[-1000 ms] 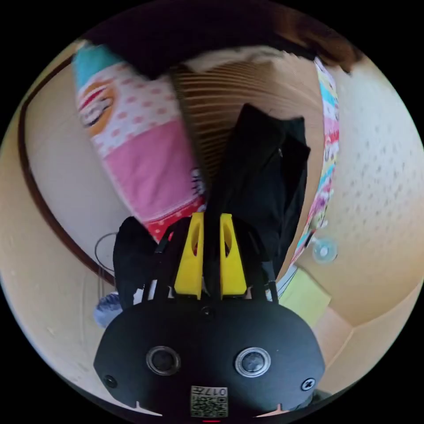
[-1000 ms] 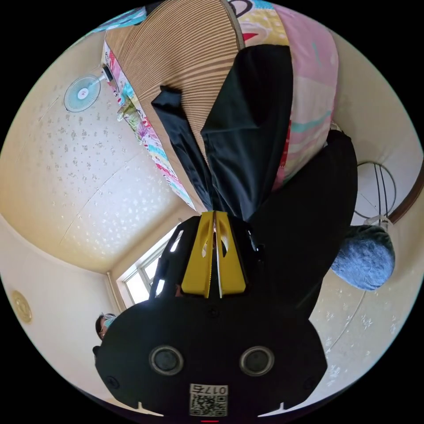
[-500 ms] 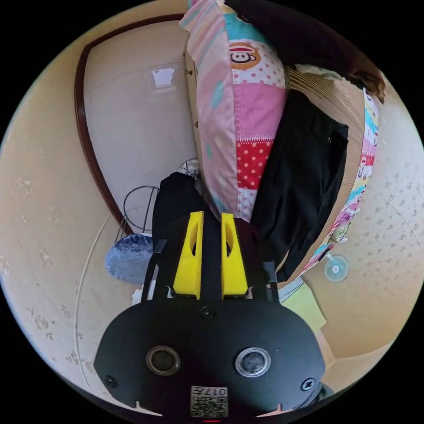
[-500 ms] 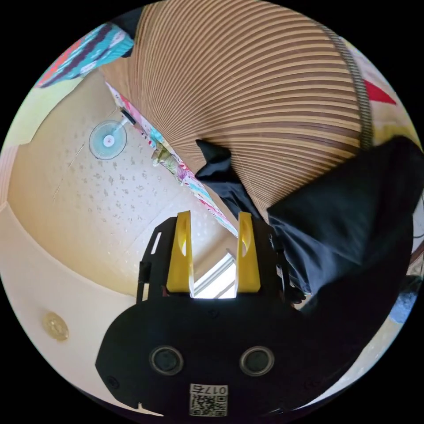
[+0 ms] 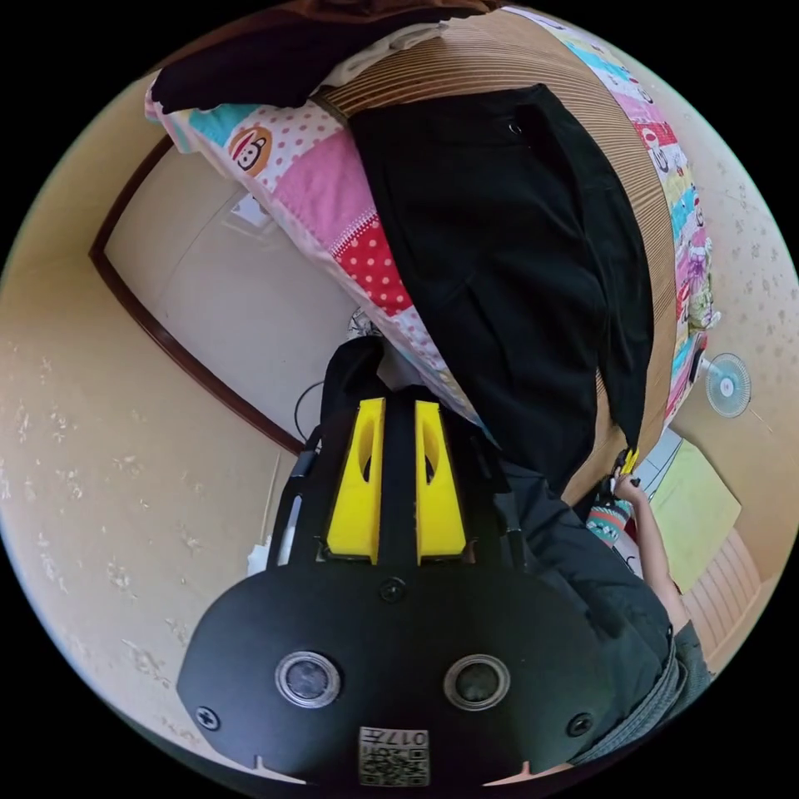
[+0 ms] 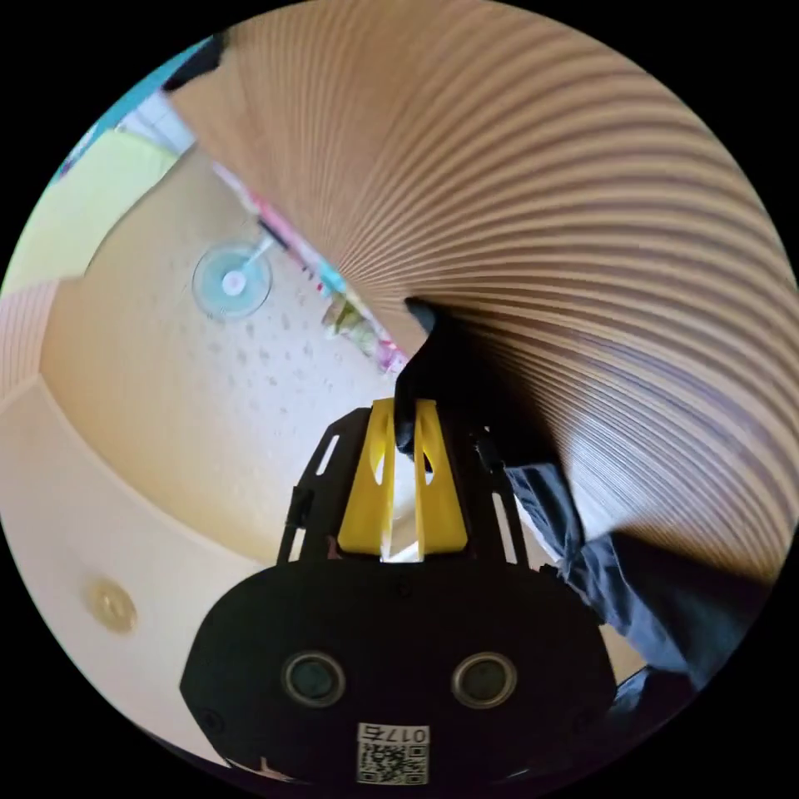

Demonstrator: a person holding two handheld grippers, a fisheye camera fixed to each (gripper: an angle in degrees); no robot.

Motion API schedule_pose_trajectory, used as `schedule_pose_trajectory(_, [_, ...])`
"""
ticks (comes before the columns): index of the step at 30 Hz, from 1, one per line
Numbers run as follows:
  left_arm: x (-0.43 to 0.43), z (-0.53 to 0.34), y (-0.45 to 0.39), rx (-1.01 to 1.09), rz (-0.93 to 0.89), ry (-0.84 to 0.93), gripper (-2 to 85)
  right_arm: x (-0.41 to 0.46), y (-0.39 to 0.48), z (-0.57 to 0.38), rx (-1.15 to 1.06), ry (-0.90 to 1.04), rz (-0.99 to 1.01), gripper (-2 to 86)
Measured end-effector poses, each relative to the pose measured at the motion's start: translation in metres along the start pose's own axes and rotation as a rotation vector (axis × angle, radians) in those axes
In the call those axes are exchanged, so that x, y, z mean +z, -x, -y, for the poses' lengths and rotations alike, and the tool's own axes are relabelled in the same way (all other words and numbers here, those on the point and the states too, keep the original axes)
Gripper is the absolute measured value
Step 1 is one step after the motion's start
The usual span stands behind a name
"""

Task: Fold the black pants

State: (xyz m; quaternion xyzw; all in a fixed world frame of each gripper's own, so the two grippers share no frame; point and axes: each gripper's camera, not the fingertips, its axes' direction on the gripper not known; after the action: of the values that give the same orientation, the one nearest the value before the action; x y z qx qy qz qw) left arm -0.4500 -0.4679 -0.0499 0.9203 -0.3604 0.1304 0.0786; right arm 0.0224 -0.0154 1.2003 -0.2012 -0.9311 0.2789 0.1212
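The black pants (image 5: 499,275) lie spread over a striped brown mat (image 5: 620,158) on the bed, in the left gripper view. My left gripper (image 5: 402,406) is at the pants' near edge by the patchwork quilt (image 5: 333,191), jaws close together with black cloth in the narrow gap. At the pants' far corner, my right gripper (image 5: 626,459) pinches the cloth, a hand (image 5: 637,493) behind it. In the right gripper view, my right gripper (image 6: 405,406) is shut on a black corner of the pants (image 6: 445,366), lifted off the mat (image 6: 566,208).
A standing fan (image 5: 727,384) is on the speckled floor past the bed, and shows again as the fan (image 6: 231,281). A dark garment (image 5: 266,58) lies at the bed's head. The person's dark jacket (image 5: 574,566) is close beside my left gripper. A yellow-green mat (image 5: 695,508) lies on the floor.
The right gripper let go of the pants, stood open half a second ago, and has shut on a corner. The pants went from hanging to lying spread on the mat. Both cameras swung.
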Motion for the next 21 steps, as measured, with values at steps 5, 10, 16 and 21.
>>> schedule_pose_trajectory(5, [-0.001, 0.002, -0.014, 0.027, -0.012, 0.012, 6.5, 0.060, 0.119, 0.008, -0.538, 0.407, -0.353, 3.6])
schedule_pose_trajectory(10, [0.005, 0.012, -0.025, 0.057, -0.018, 0.051, 7.8, -0.015, 0.116, 0.020, -0.366, 0.042, -0.525, 4.5])
schedule_pose_trajectory(16, [0.013, 0.025, -0.023, 0.047, -0.113, 0.035, 11.0, -0.135, 0.033, -0.039, -0.170, -0.223, -0.236, 6.3])
schedule_pose_trajectory(21, [0.018, 0.046, 0.000, -0.032, -0.192, 0.019, 13.0, -0.199, -0.045, -0.118, 0.026, -0.191, -0.345, 7.3])
